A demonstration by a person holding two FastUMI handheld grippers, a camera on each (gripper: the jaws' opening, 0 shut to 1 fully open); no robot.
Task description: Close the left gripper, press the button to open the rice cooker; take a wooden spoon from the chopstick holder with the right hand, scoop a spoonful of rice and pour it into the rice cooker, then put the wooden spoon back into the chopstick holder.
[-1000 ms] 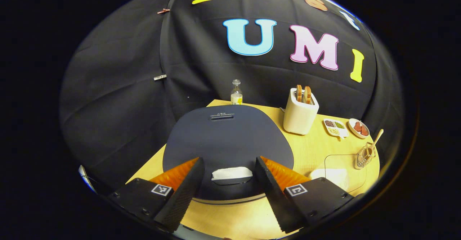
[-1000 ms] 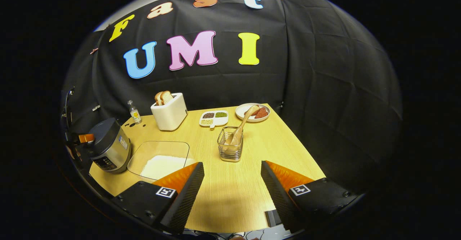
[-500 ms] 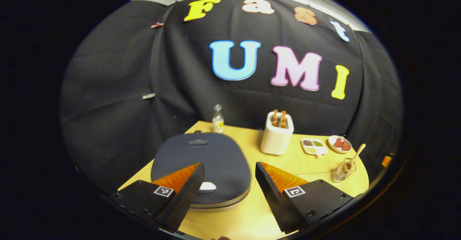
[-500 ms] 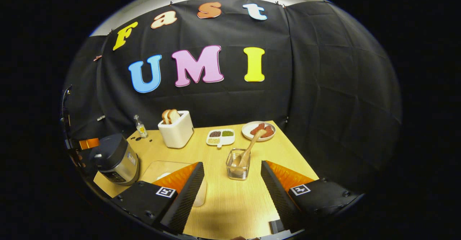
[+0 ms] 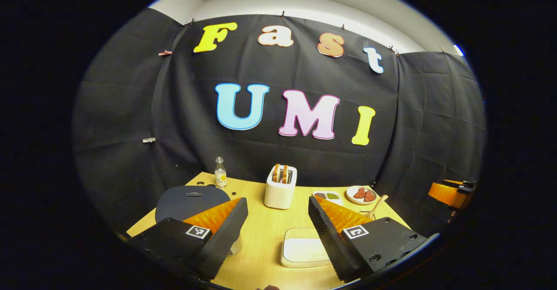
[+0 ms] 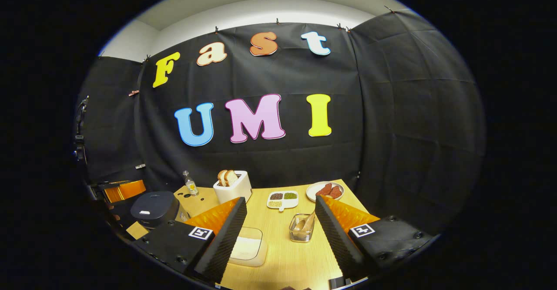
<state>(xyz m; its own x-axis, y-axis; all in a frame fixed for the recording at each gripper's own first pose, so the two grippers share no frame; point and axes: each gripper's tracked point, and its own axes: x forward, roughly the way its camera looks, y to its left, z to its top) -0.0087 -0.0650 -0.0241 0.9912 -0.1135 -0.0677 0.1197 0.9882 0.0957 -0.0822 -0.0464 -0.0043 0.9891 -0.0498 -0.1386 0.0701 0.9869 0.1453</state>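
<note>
Both the left gripper (image 5: 278,224) and right gripper (image 6: 280,224) gape wide, holding nothing. Both have pulled back and up from the rice cooker (image 6: 154,208), lid shut; wooden spoon (image 6: 308,223) stands in chopstick holder (image 6: 301,233).

In the left gripper view, the left claw's (image 5: 277,231) near finger (image 5: 224,233) covers the front of the rice cooker (image 5: 189,197), so its button is hidden, and the other finger (image 5: 324,231) covers most of the wooden spoon (image 5: 375,206) and the chopstick holder beneath it. The right claw (image 5: 448,193) is cut off at that view's rim, leaving its jaws unreadable. In the right gripper view, the tray of rice (image 6: 249,247) is partly behind a finger (image 6: 226,237), and the small dish's (image 6: 283,199) contents are too small to identify.
</note>
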